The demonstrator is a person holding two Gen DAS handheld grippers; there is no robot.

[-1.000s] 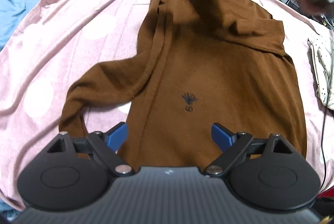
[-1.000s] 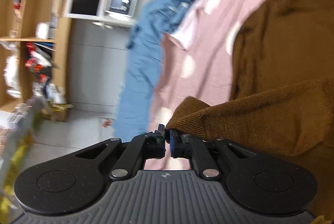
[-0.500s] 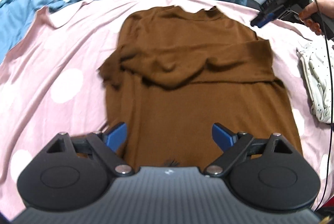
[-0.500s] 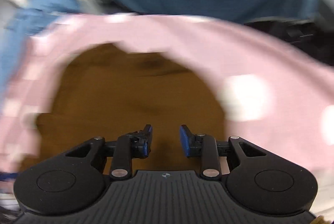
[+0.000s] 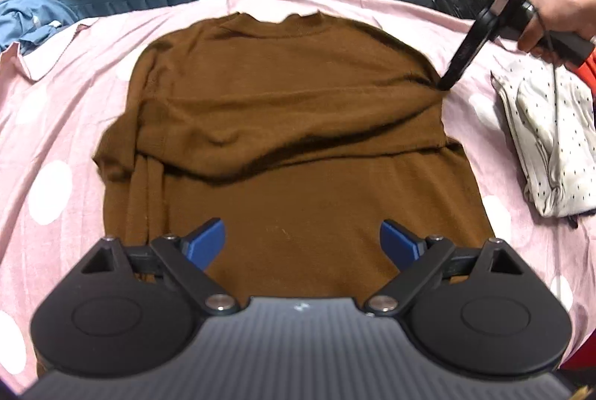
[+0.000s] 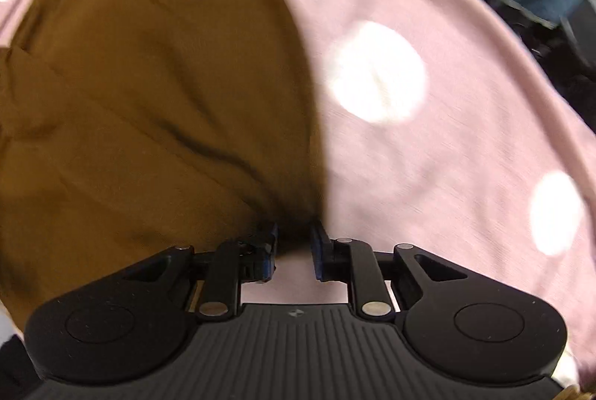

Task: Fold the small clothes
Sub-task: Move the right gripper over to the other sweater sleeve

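my right claw [image 6: 292, 252] has just opened off the brown sweater [image 5: 290, 124], left claw [image 5: 302, 239] hovers wide open above it.

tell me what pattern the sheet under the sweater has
Pink with white dots, clearest in the right wrist view.

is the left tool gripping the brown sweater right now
No: the left tool stands wide open above the brown sweater, with nothing pressed between its blue pads.
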